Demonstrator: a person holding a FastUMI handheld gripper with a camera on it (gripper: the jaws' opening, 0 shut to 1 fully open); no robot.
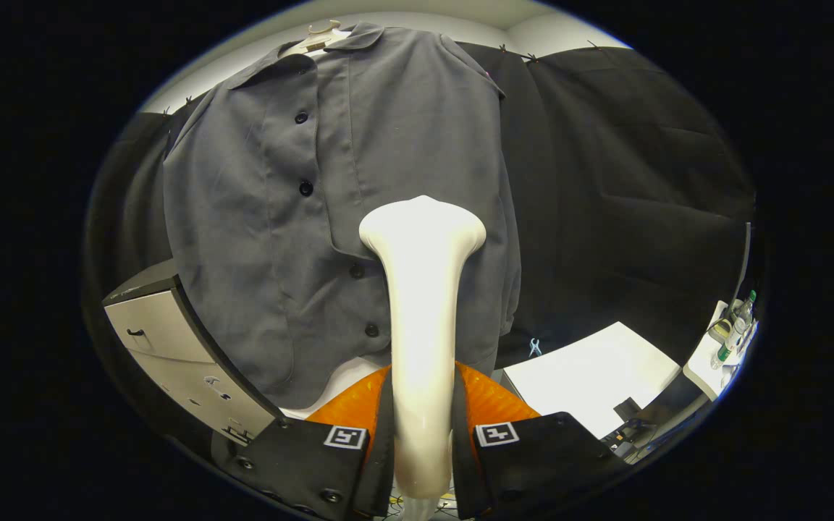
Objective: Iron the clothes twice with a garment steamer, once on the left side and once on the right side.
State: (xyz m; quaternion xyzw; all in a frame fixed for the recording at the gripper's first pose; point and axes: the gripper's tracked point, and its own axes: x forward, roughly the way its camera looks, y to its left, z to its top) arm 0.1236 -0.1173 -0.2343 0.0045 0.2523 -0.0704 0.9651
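A dark grey button-up shirt (pixel 330 195) hangs on a pale hanger (pixel 319 37) in front of the black cloth wall. My gripper (pixel 423 427) is shut on the white garment steamer (pixel 420 304), both fingers pressing on its handle. The steamer's wide head (pixel 423 226) points at the shirt, at mid-height just right of the button line, close to or touching the fabric. The steamer hides part of the shirt's lower front.
A grey cabinet with drawers (pixel 178 347) stands at the lower left, beside the shirt's hem. A white tabletop (pixel 598 376) lies to the right, with bottles (pixel 739 325) on a further white surface beyond it. A small blue clip (pixel 534 347) hangs on the black wall.
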